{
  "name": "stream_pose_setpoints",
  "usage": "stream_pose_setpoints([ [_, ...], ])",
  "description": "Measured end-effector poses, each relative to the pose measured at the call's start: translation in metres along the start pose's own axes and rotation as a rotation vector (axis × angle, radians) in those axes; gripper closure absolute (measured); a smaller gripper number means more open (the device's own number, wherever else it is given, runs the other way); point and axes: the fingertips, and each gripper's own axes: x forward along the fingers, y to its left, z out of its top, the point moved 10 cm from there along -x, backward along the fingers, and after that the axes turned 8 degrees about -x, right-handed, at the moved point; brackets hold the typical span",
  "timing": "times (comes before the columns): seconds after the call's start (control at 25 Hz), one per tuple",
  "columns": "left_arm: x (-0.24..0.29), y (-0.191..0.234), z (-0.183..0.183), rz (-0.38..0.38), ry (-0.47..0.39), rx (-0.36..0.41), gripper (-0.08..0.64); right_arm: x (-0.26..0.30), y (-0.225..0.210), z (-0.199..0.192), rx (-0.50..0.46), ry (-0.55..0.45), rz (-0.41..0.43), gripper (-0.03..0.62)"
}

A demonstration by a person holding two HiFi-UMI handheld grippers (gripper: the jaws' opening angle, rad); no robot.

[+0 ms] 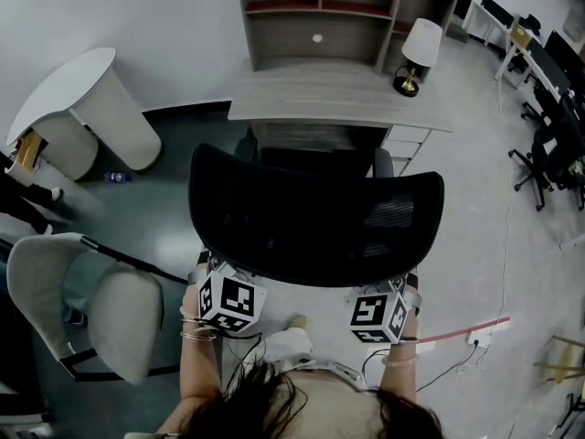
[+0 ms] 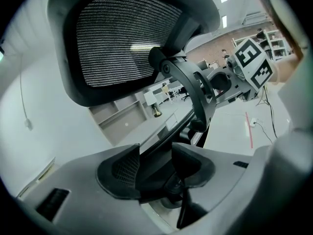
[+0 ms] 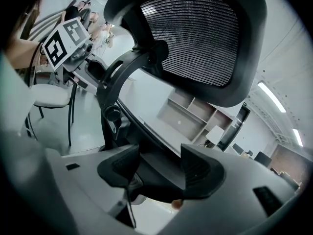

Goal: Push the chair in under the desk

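Note:
A black mesh-backed office chair (image 1: 315,222) stands in front of the light wooden desk (image 1: 338,99), its seat partly under the desktop. Both grippers are low behind the backrest. My left gripper (image 1: 228,298) is at the chair's rear left, and my right gripper (image 1: 377,314) at its rear right. In the left gripper view the left gripper (image 2: 156,173) is shut on the dark rear edge of the seat, beneath the mesh back (image 2: 122,38). The right gripper (image 3: 161,173) clamps the same edge from the other side, below the mesh back (image 3: 200,38). The fingertips are hidden in the head view.
On the desk stands a lamp (image 1: 419,53) in front of a shelf unit (image 1: 347,16). A drawer unit (image 1: 402,144) sits under the desk's right side. A white round table (image 1: 82,108) and a grey chair (image 1: 101,309) stand at left. Red floor tape (image 1: 457,334) lies at right.

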Motion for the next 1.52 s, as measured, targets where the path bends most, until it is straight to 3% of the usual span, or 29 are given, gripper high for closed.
stream_pose_setpoints([
  [1.52, 0.036, 0.033, 0.009, 0.01, -0.015, -0.003, 0.356, 0.051, -0.022, 0.015, 0.009, -0.007, 0.011, 0.344],
])
